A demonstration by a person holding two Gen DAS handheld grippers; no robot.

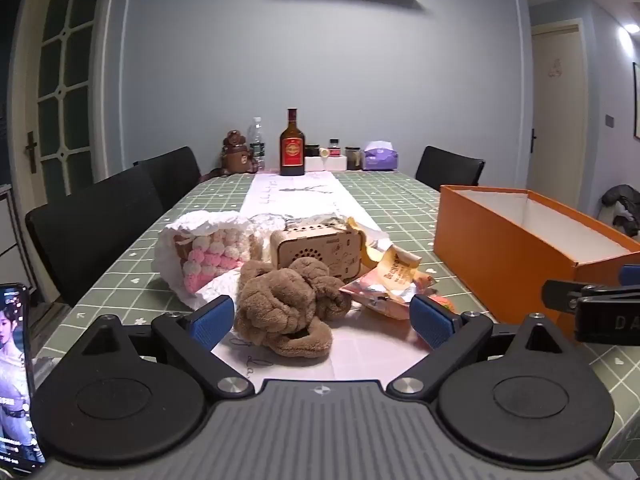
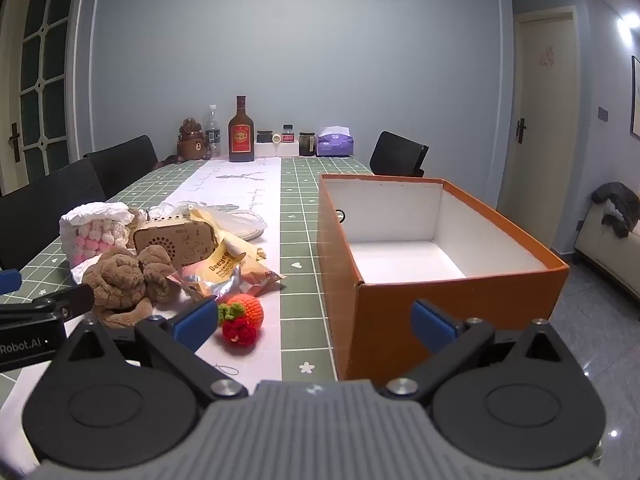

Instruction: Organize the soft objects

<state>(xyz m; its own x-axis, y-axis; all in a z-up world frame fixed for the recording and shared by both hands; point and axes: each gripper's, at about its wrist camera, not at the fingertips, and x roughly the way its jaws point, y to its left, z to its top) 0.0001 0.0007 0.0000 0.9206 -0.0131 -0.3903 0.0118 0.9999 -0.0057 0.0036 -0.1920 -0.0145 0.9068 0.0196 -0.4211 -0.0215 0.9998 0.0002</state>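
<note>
A brown plush headband (image 1: 286, 308) lies on the table runner, just ahead of my open left gripper (image 1: 322, 320) and between its blue pads. It also shows in the right wrist view (image 2: 124, 284). A pink and white knitted pouch (image 1: 208, 256) lies behind it to the left. A crocheted orange and red fruit toy (image 2: 242, 318) lies just right of the left pad of my open, empty right gripper (image 2: 316, 326). An open, empty orange box (image 2: 440, 256) stands to the right, with its near corner between the right gripper's fingers.
A wooden radio box (image 1: 316, 248) and crumpled snack wrappers (image 1: 388, 280) lie among the soft things. A phone (image 1: 16, 376) stands at the left edge. Bottles, jars and a tissue pack (image 1: 380, 156) line the table's far end. Black chairs (image 1: 100, 232) stand at the left.
</note>
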